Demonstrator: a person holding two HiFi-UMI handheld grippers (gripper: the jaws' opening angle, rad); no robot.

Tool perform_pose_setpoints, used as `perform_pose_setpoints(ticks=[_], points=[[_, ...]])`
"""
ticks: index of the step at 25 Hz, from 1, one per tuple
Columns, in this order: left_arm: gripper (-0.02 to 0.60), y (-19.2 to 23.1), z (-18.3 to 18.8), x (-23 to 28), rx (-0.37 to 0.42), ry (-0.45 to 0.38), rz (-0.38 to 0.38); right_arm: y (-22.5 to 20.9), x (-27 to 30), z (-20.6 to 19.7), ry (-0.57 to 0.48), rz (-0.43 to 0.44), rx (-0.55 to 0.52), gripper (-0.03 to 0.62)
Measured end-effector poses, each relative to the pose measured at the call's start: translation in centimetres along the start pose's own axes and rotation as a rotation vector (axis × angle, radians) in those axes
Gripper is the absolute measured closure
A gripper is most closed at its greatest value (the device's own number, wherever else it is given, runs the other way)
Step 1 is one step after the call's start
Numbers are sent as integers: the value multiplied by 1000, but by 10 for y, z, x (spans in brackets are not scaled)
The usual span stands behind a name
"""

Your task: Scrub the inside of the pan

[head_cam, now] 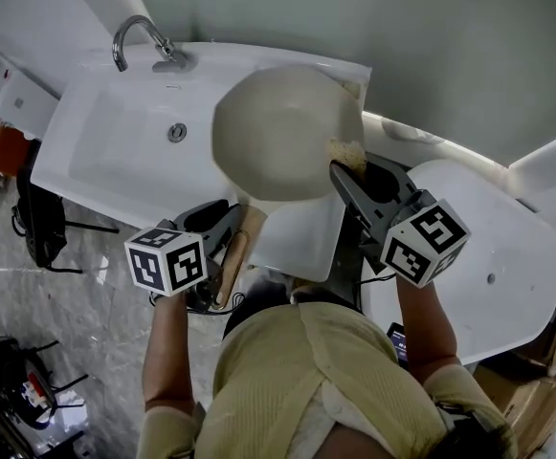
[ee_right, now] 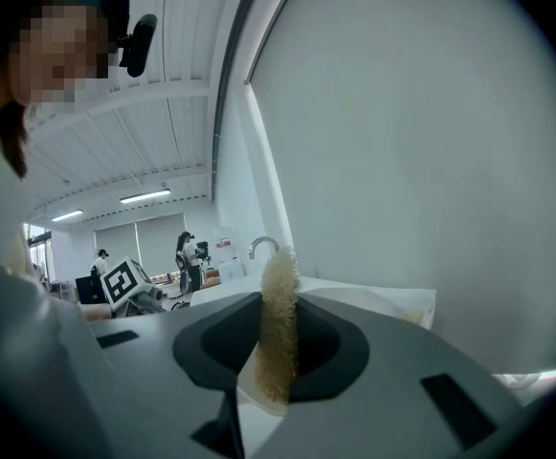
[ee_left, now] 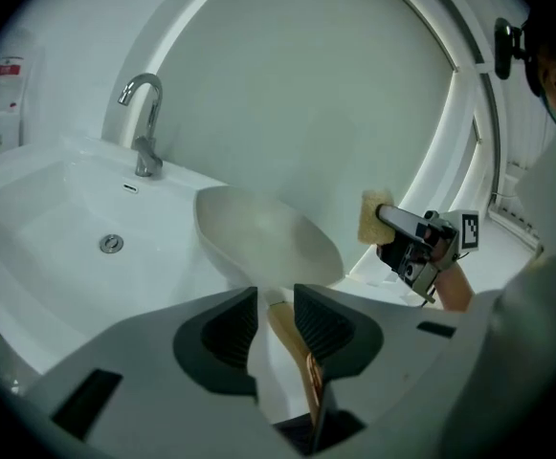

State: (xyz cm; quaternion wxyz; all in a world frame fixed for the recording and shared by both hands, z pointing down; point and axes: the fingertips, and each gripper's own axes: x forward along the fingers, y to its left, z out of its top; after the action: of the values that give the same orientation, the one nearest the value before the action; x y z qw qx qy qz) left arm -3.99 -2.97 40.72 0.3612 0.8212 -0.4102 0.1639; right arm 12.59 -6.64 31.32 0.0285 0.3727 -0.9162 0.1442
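Against a plain grey wall (head_cam: 421, 27) stands a white sink (head_cam: 96, 151) with a curved chrome faucet (head_cam: 136, 38) and a round metal drain (head_cam: 177, 132). To its right is a white oval basin (head_cam: 507, 256). Below them the floor (head_cam: 96, 342) is grey and veined like marble, and in the right gripper view a bright hall with ceiling strip lights shows beyond, with people standing far off.

The pan (head_cam: 282, 132) sits tilted over the sink's right end, its open side up and its bowl over a white tray (head_cam: 301, 242). Its handle (head_cam: 239, 251) runs back toward the person, into the left tongs (head_cam: 217, 226). Those tongs stand apart, with the handle lying between the ribbed dark pads, close along the right one and clear of the left.

The right tongs (head_cam: 346, 172) are clamped on a sponge (head_cam: 347, 151), which stands upright between the pads just at the pan's right rim.

The pan is round and shallow, matte cream inside and out. The handle is pale wood, flat and tapered, with a coppery fitting near its end. The sponge is coarse, fibrous and straw-yellow.
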Motion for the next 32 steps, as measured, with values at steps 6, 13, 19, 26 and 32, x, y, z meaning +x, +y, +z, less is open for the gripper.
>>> perform_pose_setpoints(ticks=[6,13,19,26,32], points=[[422,6,-3,14,4,101,-78,-9,19,8,15,-34,-34,510],[417,3,-7,28,-57,180,-240,-17,51,11,55,-67,-83,510],[405,1,-8,32,-61,219,-327,-26,75,14,82,-101,-129,510],[405,0,-9,33,-63,245,-373,-45,110,10,189,-184,-274,510],[405,1,-8,32,-69,252,-402,-71,143,9,268,-262,-403,510]])
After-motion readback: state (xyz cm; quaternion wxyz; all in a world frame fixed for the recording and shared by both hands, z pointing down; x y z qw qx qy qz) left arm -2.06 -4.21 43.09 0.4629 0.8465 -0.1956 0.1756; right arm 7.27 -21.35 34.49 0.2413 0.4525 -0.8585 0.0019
